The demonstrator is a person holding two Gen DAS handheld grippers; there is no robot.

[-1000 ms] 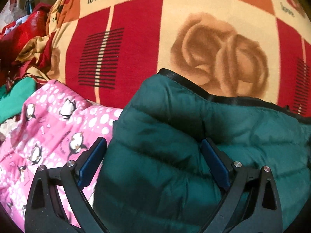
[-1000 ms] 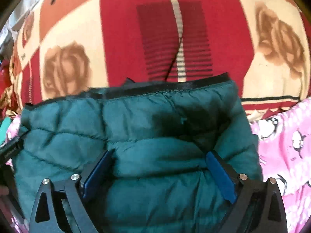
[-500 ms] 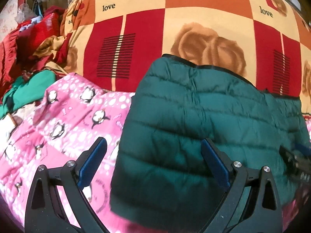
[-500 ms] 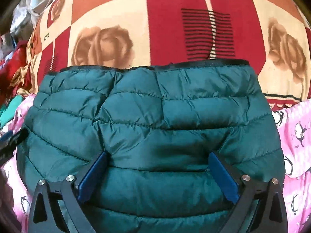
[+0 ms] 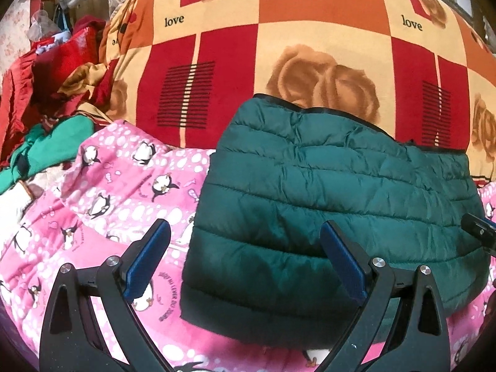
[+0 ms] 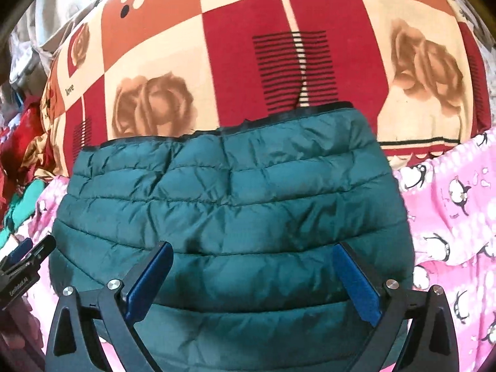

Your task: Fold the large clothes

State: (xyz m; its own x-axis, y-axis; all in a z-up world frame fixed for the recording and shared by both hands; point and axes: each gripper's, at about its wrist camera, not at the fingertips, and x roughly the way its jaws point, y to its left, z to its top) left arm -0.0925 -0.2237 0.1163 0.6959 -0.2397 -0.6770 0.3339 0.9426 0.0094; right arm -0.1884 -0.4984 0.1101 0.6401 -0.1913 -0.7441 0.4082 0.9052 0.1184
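Bedding everywhere in this shot: a checked fleece blanket (image 5: 310, 49) in red, orange and cream with roses is lying at the back, and a pink penguin-print quilt (image 5: 102, 192) is covering the front. The dark green quilted puffer jacket (image 5: 325, 198) is sitting folded into a compact block, partly on the quilt, with its black-trimmed edge reaching onto the blanket.

Compared with a second ago, both cameras are pulling back. The jacket was filling the frames then; now its whole outline is showing, flat and squared off. The left gripper (image 5: 245, 263) is hanging over the jacket's left edge with its jaws spread wide, holding nothing. Same story for the right gripper (image 6: 254, 279), spread and empty above the near side. So I'm guessing this fold is basically finished, and maybe a tidy-up or the next garment from the heap of clothes (image 5: 49, 99) on the left is coming.

Readable stuff: "love" is printed on the blanket squares. There's purple lettering on the quilt that I can't make out.
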